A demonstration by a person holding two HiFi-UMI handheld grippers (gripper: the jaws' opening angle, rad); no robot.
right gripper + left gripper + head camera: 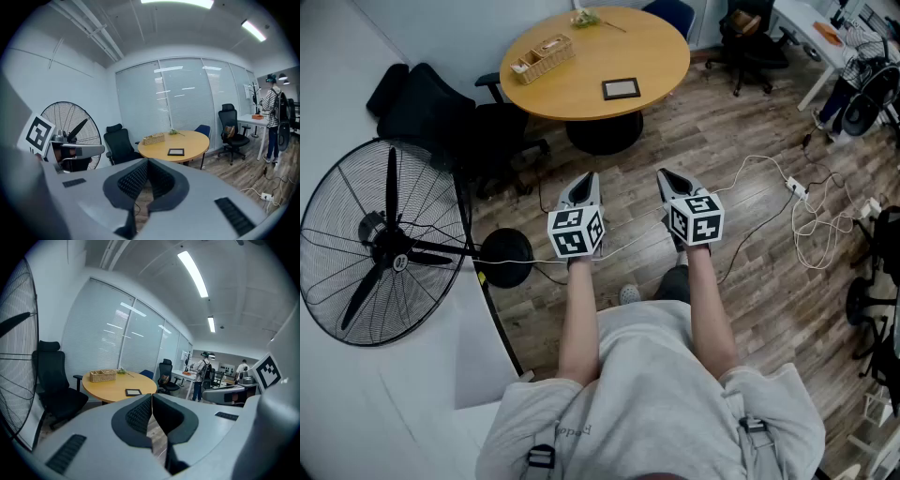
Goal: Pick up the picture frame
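A small dark picture frame (621,89) lies flat near the front edge of the round wooden table (656,47); it also shows as the frame (133,392) in the left gripper view and as the frame (176,152) in the right gripper view. My left gripper (584,182) and right gripper (667,178) are held side by side over the wooden floor, well short of the table. Both are shut with nothing between their jaws.
A wicker basket (543,57) and a green sprig (586,18) sit on the table. A big floor fan (380,246) stands at the left beside a black chair (441,112). Cables and a power strip (797,188) lie on the floor at right. A person (203,374) stands by far desks.
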